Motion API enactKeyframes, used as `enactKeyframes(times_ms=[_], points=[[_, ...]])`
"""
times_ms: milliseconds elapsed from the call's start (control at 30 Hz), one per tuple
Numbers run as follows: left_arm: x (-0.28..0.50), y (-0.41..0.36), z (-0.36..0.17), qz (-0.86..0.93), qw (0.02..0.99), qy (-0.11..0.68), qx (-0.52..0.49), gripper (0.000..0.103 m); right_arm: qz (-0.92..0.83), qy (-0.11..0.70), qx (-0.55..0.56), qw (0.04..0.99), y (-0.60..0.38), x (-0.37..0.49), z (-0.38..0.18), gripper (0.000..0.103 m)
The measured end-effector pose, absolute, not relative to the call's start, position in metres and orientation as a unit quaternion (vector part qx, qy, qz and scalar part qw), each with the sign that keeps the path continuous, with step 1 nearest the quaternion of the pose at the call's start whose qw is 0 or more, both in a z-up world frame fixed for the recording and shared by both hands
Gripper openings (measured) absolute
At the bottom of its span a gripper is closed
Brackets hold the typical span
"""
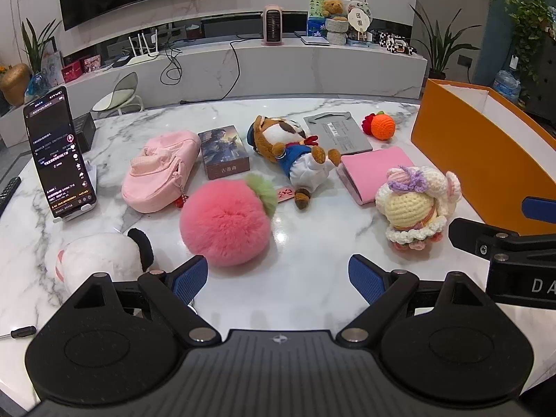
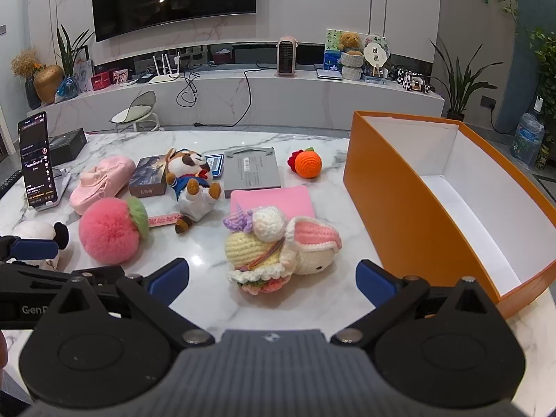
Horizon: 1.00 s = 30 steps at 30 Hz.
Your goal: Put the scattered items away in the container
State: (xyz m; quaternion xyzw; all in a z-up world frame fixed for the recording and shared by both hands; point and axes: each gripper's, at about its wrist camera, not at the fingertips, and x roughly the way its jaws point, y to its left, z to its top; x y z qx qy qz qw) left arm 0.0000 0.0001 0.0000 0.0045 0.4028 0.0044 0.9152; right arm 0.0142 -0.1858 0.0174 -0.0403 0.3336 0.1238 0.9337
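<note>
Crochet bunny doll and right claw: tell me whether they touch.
Apart. The right wrist view shows bare marble between the crochet bunny doll and the open right claw.

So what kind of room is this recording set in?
Most likely a home living room: a wall-mounted TV above a long marble media console, houseplants, and a marble table strewn with plush toys.

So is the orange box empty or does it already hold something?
Empty as far as shown: the orange box shows only bare white floor and walls in the right wrist view; its near corner is cut off.

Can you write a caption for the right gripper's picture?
Open right gripper hovers before a crocheted bunny doll, beside an empty orange cardboard box.
</note>
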Motion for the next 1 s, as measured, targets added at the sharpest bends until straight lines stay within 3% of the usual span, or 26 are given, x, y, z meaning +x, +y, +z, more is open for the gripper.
enactKeyframes(times_ms=[1000], points=[[-0.0007, -0.0027, -0.0020, 0.003, 0.915, 0.404, 0.006, 0.103, 0.126, 0.332, -0.040, 0.934, -0.1855, 0.0137, 0.0164, 0.103]])
